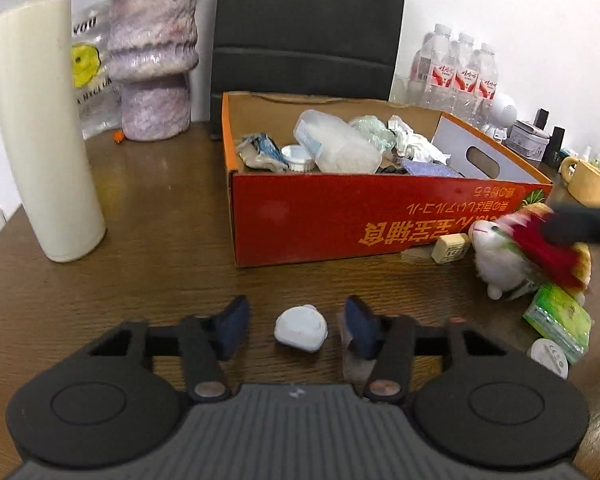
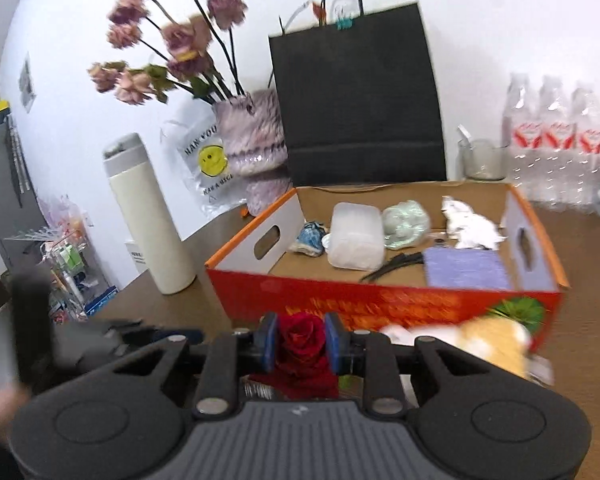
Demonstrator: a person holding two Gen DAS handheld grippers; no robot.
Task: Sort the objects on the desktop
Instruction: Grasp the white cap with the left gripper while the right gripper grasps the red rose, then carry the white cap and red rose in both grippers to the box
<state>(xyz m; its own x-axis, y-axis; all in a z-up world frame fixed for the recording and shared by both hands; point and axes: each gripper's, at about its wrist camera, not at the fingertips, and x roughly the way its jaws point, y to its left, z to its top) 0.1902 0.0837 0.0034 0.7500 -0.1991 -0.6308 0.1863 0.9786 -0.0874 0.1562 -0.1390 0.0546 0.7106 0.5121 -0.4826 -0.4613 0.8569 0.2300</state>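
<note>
1. Here the left gripper stands apart around a small white plastic case on the brown wooden desk, bare wood beside it.
2. The right gripper clamps a red fabric rose.
3. The orange cardboard box holds a clear plastic tub and crumpled paper.

On the tabletop the open box stands in the middle, with a bag upright behind it. Left of the box stands a vase, and further left and nearer, a tall flask. In the box lie a plastic tub, crumpled paper right of it, and a flat pad at the front right corner. Water bottles stand behind the box to its right, a mug beside that corner. Before the box, a small cap lies between the left tool's fingers, apart from both; a plush toy lies to the right, a packet just before it. The right tool has a rose between its pads
</note>
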